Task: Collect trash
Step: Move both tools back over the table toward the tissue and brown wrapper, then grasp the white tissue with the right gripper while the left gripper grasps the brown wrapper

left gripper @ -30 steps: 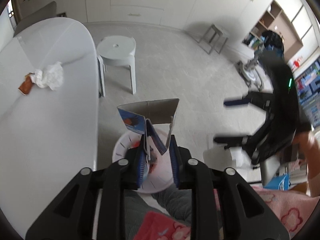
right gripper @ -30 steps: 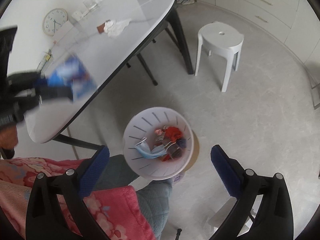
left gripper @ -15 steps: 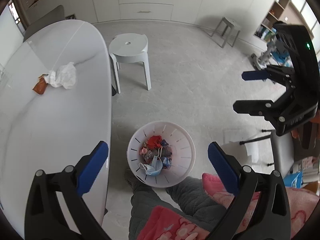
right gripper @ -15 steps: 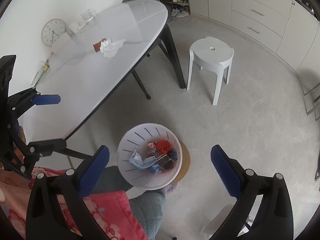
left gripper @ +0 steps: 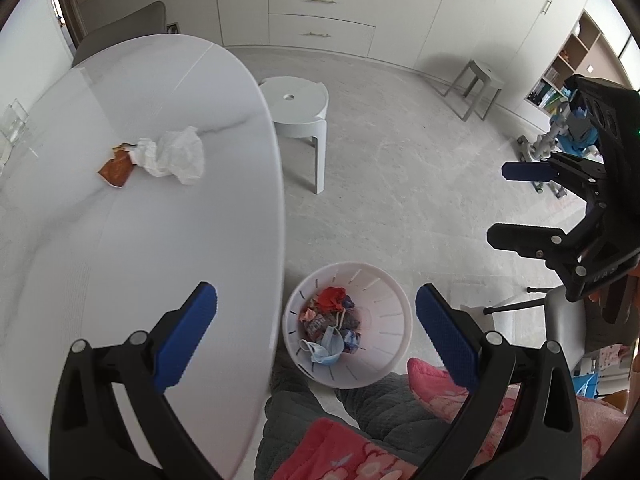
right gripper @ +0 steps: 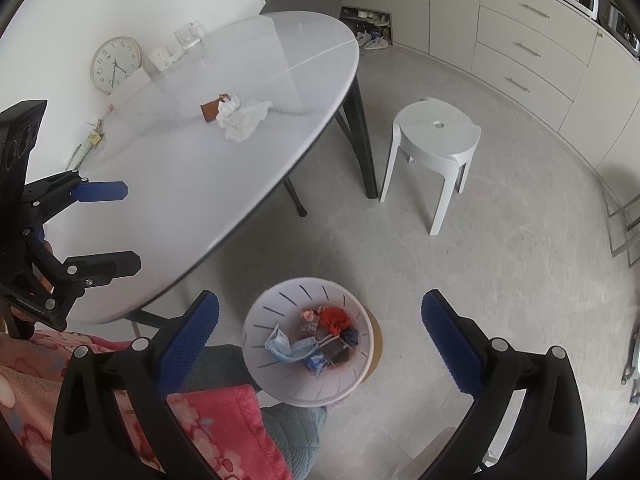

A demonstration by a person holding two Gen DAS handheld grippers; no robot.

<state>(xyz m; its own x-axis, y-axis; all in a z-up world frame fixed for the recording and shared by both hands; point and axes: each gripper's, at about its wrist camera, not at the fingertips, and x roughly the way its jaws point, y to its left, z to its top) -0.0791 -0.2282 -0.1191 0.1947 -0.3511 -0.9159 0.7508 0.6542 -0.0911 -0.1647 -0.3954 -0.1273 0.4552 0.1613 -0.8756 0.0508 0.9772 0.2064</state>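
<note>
My left gripper (left gripper: 316, 332) and right gripper (right gripper: 320, 336) are both spread wide with nothing in them, and the white slotted bin (left gripper: 394, 322) on the floor just off the table (left gripper: 140, 260) edge holds a blue face mask (left gripper: 326, 346) plus red and dark scraps. Crumpled white tissue (left gripper: 174, 156) touching an orange-brown wrapper (left gripper: 116, 168) sits up at 10 o'clock on the table. Only the right wrist view shows the wall clock (right gripper: 115, 65) and the table's dark legs; open floor runs out to the white stool (right gripper: 436, 136).
</note>
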